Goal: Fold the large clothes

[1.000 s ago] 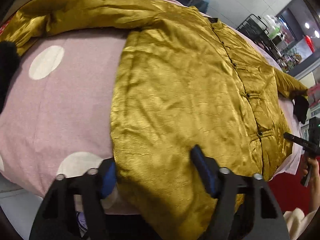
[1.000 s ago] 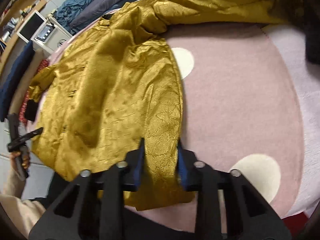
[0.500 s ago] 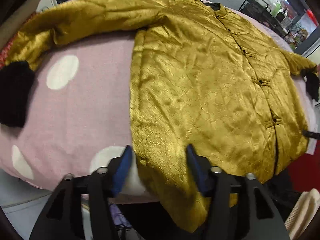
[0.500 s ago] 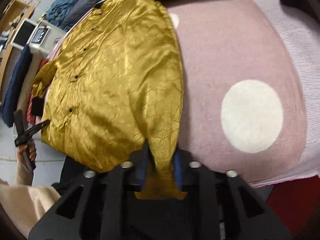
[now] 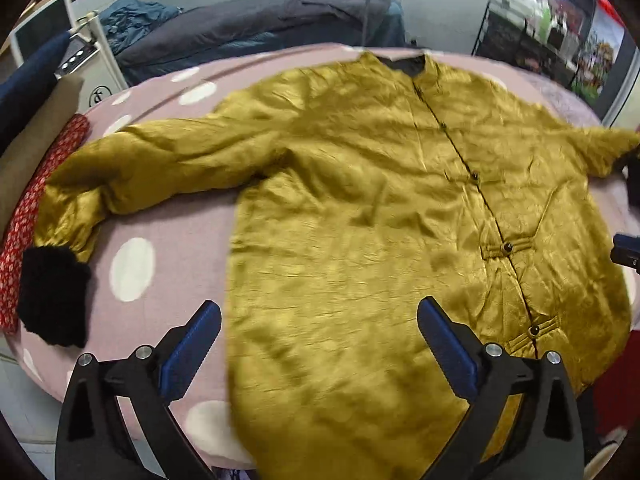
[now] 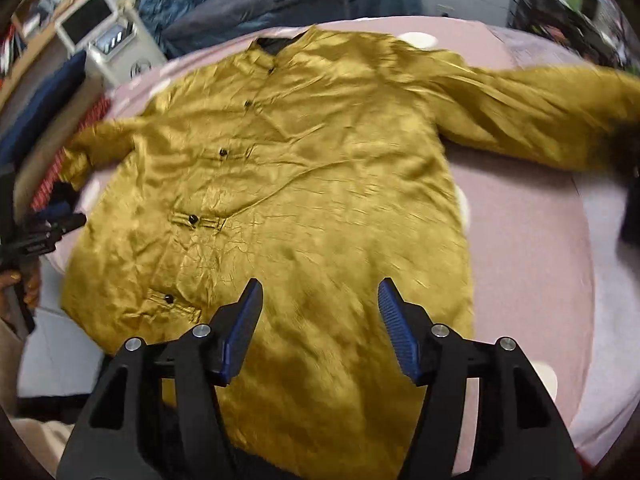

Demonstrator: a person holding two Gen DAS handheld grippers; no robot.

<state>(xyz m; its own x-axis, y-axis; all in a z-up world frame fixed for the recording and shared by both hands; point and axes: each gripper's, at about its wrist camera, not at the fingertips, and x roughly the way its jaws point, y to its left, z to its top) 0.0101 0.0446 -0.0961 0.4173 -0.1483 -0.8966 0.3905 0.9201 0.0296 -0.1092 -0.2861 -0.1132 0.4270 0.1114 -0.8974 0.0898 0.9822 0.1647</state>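
Pink dotted bedspread (image 5: 168, 216) is carrying a crinkled gold satin jacket (image 5: 360, 220), lying flat, sleeves spread.
Left gripper (image 5: 318, 334) and right gripper (image 6: 320, 312) are hovering above its hem, jaws just opening, gripping nothing.

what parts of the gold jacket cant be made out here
- Gold jacket hem: both views, hidden behind the gripper bodies and the table edge.
- Right sleeve cuff: right wrist view, motion-blurred at the frame edge.
- Other sleeve's end: left wrist view, cut off by the lens edge.
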